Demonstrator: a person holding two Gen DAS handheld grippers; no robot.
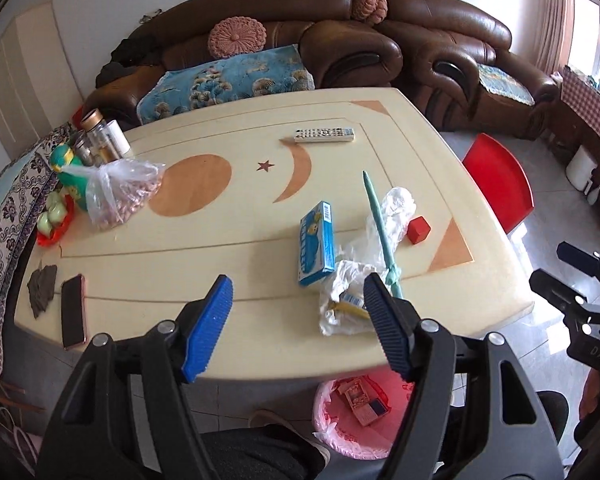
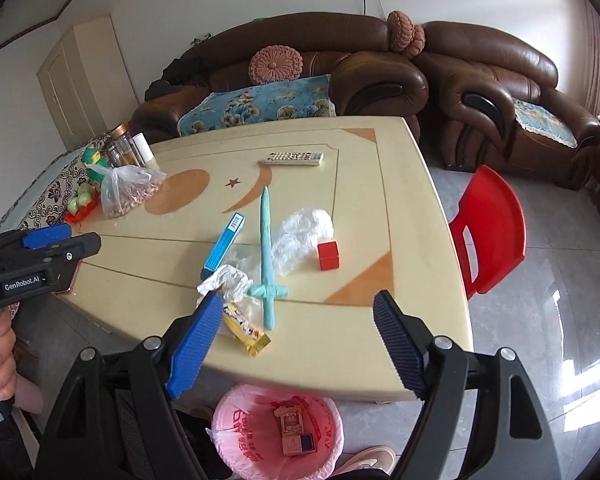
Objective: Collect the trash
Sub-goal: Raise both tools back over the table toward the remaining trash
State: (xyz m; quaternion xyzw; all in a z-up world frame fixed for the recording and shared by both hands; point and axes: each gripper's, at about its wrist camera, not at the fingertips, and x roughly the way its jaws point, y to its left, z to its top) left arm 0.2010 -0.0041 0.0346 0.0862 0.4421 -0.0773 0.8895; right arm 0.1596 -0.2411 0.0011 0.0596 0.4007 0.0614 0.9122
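— What do the two tools hold?
— Nothing. The left tool (image 1: 300, 328) and right tool (image 2: 300, 344) both hang with jaws apart above the tabletop's (image 1: 220, 248) near edge.
— And the trash?
— A crumpled wrapper (image 1: 346, 304) lies there, clear plastic (image 2: 304, 236) beside it; the pink-lined bin (image 2: 276, 428) stands below, holding a small box (image 2: 294, 428).

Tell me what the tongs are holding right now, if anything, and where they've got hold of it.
Nothing is held. The left tongs and the right tongs both stand open above the table, with no trash between the pads.
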